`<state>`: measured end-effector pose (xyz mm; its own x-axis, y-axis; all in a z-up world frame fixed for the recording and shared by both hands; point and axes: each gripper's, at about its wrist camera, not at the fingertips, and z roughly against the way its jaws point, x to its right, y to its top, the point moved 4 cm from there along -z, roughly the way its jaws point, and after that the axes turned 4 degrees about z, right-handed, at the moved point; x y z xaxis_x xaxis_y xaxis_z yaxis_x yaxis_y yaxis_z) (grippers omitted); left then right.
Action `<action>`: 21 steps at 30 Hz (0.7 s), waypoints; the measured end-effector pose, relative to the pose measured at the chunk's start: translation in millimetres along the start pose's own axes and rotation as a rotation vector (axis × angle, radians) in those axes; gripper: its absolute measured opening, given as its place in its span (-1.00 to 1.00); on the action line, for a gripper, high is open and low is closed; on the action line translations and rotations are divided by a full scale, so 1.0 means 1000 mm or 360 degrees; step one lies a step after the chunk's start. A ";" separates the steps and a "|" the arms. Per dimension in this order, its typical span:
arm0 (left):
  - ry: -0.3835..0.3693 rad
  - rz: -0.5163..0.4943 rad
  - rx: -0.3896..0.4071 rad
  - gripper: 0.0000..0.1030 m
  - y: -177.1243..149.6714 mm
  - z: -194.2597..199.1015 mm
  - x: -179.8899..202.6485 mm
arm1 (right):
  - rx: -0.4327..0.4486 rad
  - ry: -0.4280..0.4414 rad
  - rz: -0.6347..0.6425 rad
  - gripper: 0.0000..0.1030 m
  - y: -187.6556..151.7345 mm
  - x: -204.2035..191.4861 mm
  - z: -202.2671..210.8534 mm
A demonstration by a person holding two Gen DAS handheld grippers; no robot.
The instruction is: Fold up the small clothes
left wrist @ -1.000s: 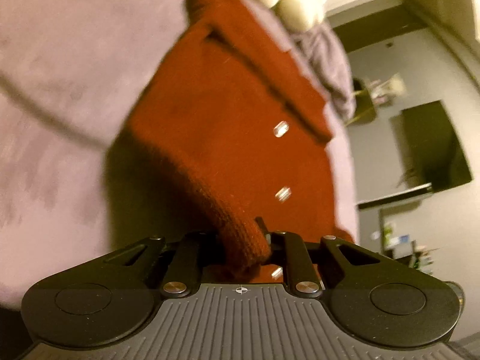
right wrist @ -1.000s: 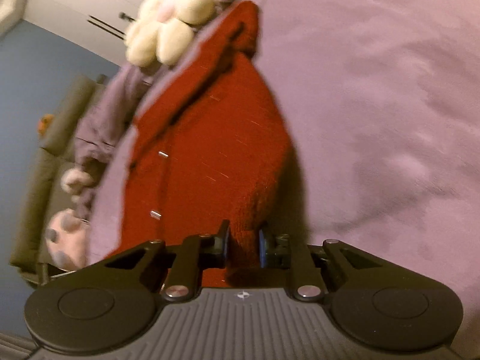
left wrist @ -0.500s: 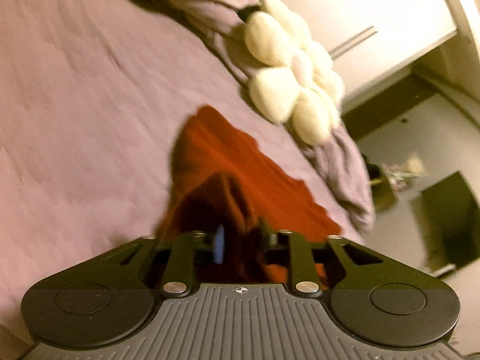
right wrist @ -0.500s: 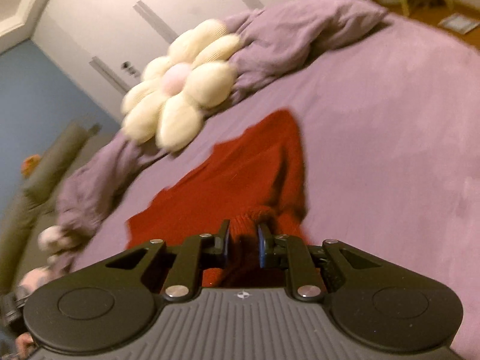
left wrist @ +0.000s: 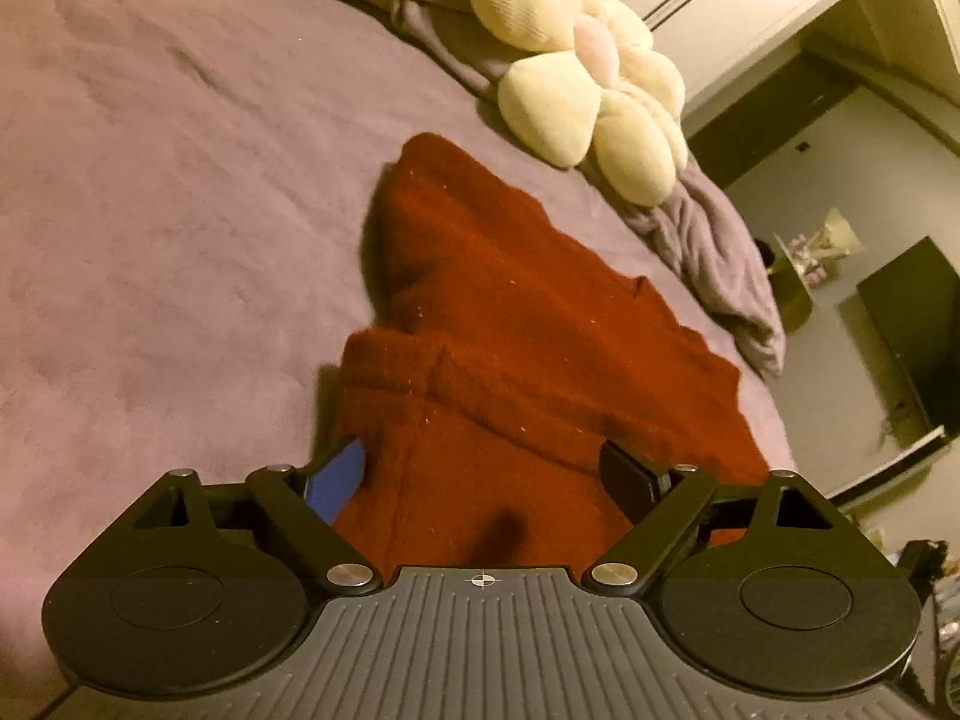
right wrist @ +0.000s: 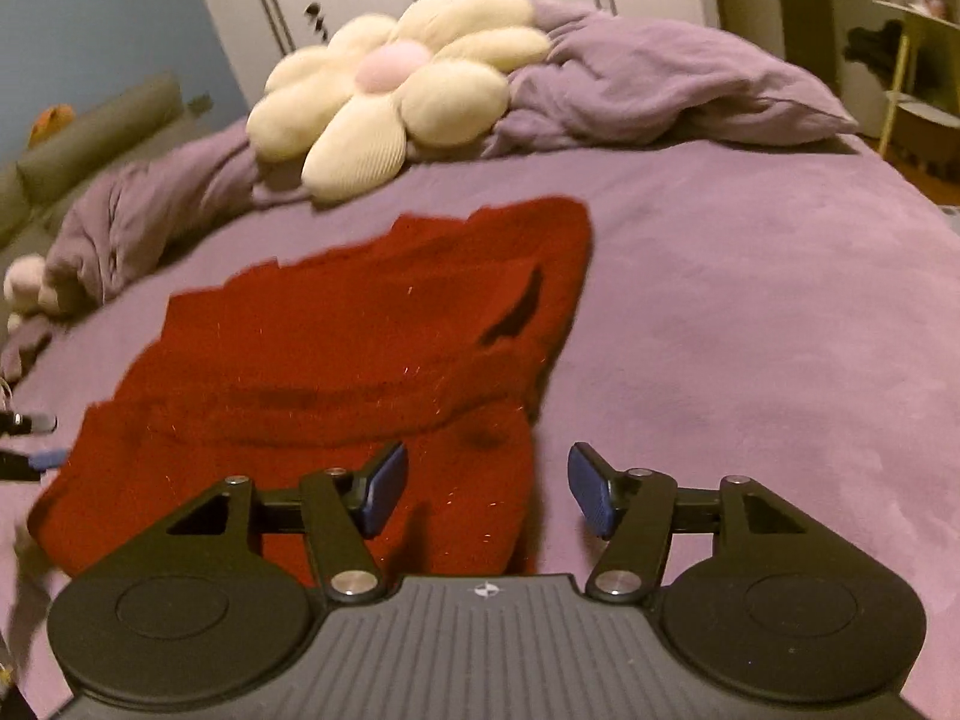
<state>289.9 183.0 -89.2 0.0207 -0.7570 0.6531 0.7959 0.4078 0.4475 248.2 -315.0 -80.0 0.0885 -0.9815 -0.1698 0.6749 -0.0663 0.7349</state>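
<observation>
Red sweater [left wrist: 540, 324] folded on bed, below both grippers (jaws just opened, empty)

From my left wrist cam, the left gripper [left wrist: 483, 471] had its jaws spread wide, just been opening, with the red knit sweater [left wrist: 516, 354] lying loose between them, pads not pressing on it. It lay folded over on the purple bedspread [left wrist: 156, 192], near the far edge where a cream flower pillow [left wrist: 576, 84] sat on a bunched purple blanket [left wrist: 714, 252].
</observation>
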 end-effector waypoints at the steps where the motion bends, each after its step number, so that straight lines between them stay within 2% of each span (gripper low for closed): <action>1: -0.0001 -0.0002 0.0001 0.73 0.001 -0.002 0.000 | 0.0001 0.0000 0.0017 0.15 0.001 -0.003 -0.004; 4: 0.0056 0.0006 0.0029 0.73 0.006 -0.002 -0.004 | 0.0012 0.0010 0.0038 0.02 0.002 -0.010 -0.009; 7: 0.0046 0.0024 0.0060 0.73 0.007 0.003 -0.010 | 0.0016 0.0002 0.0098 -0.31 0.000 -0.017 -0.010; 9: 0.0004 0.0063 0.0016 0.73 0.004 -0.001 -0.012 | -0.0002 0.0002 0.0150 -0.69 -0.002 -0.021 -0.012; 11: -0.0064 0.0107 -0.0025 0.66 0.002 -0.006 -0.012 | -0.0018 -0.0012 0.0191 -0.80 -0.004 -0.026 -0.016; 13: -0.0071 0.0161 0.0004 0.43 0.001 -0.008 -0.013 | -0.0015 -0.0043 0.0235 -0.82 -0.004 -0.031 -0.015; 15: -0.0031 0.0157 0.0040 -0.10 0.001 -0.006 -0.014 | 0.0002 -0.0047 0.0245 -0.83 -0.003 -0.035 -0.011; 17: 0.0011 0.0118 0.0063 -0.46 0.000 -0.002 -0.013 | 0.0038 -0.0029 0.0250 -0.83 -0.002 -0.039 -0.004; 21: 0.0016 0.0072 0.0119 -0.60 0.000 0.011 -0.007 | 0.0083 -0.0018 0.0248 -0.83 -0.001 -0.043 0.008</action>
<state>283.3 194.1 -87.5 0.0619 -0.7419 0.6677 0.7465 0.4785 0.4624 237.8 -274.6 -68.4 0.1809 -0.9825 -0.0436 0.6144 0.0783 0.7851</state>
